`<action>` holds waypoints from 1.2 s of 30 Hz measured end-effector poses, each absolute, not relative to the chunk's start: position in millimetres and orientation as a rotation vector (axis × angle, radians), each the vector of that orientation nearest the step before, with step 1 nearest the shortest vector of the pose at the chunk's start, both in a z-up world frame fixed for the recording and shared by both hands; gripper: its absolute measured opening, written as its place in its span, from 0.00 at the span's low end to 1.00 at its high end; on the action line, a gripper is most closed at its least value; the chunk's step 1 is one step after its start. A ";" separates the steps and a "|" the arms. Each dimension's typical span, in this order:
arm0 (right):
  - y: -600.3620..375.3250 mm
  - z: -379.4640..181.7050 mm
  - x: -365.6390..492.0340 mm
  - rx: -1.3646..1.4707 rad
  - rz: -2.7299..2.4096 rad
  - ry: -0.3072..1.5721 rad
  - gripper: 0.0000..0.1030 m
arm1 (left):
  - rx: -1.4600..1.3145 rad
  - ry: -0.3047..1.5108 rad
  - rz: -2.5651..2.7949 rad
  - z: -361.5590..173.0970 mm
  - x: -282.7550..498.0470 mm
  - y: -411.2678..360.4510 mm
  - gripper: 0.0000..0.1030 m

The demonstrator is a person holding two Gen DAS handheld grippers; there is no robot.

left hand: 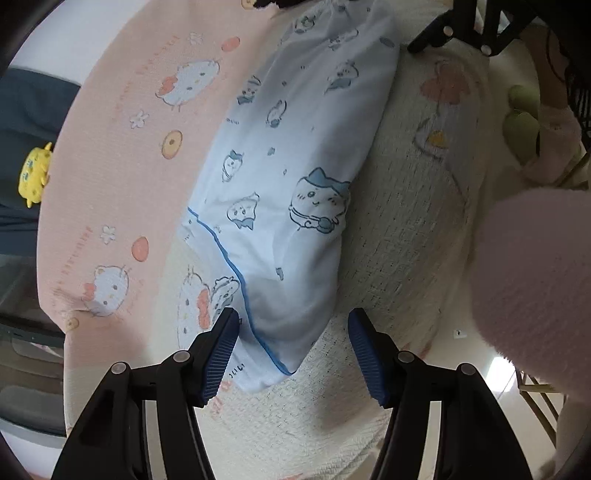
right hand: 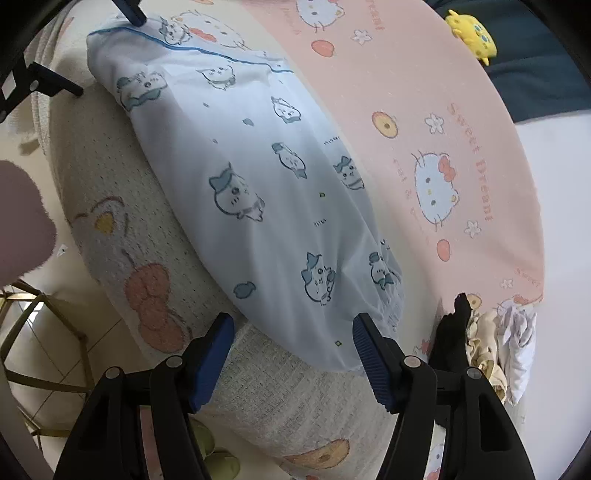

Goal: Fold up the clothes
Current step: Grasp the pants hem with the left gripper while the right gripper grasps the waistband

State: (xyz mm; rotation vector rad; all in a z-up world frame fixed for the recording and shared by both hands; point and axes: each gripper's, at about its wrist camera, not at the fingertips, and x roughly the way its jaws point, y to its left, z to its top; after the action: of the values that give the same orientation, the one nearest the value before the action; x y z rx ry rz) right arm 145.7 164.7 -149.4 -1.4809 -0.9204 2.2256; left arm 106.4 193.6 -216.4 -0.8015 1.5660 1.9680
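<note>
A light blue garment (left hand: 295, 177) printed with cartoon cats lies folded in a long strip on the bed; it also shows in the right wrist view (right hand: 266, 192). Its blue-piped end lies between the blue pads of my left gripper (left hand: 293, 332), which is open and just above it. My right gripper (right hand: 293, 332) is open over the opposite end, which has a gathered hem. The left gripper appears at the top left of the right wrist view (right hand: 129, 11); the right gripper's black arm shows at the top right of the left wrist view (left hand: 461, 33).
The garment rests on a cream knitted blanket (left hand: 406, 240) beside a pink Hello Kitty sheet (right hand: 461, 147). A pile of crumpled clothes (right hand: 487, 339) lies at the right. A yellow plush (right hand: 471, 31) sits beyond the sheet. A pink stool (left hand: 535, 277) and green slippers (right hand: 218, 454) are off the bed.
</note>
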 end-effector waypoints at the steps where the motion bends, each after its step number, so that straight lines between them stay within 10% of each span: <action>1: 165.1 -150.0 145.7 -1.480 2.224 -0.914 0.64 | -0.810 1.563 1.976 -216.0 105.5 193.7 0.58; 31: 146.5 -187.7 131.7 -1.227 2.009 -1.574 0.71 | -0.565 1.792 2.034 -239.2 96.3 201.3 0.59; 36: 145.4 -191.0 132.2 -1.293 2.069 -1.510 0.43 | -0.559 1.741 2.149 -243.1 102.7 198.6 0.55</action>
State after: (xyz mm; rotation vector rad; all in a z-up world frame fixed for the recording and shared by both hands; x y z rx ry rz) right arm 132.2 145.4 -191.0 -1.2932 -1.5097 2.0685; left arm 102.7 198.6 -243.1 -0.5588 1.7405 2.1487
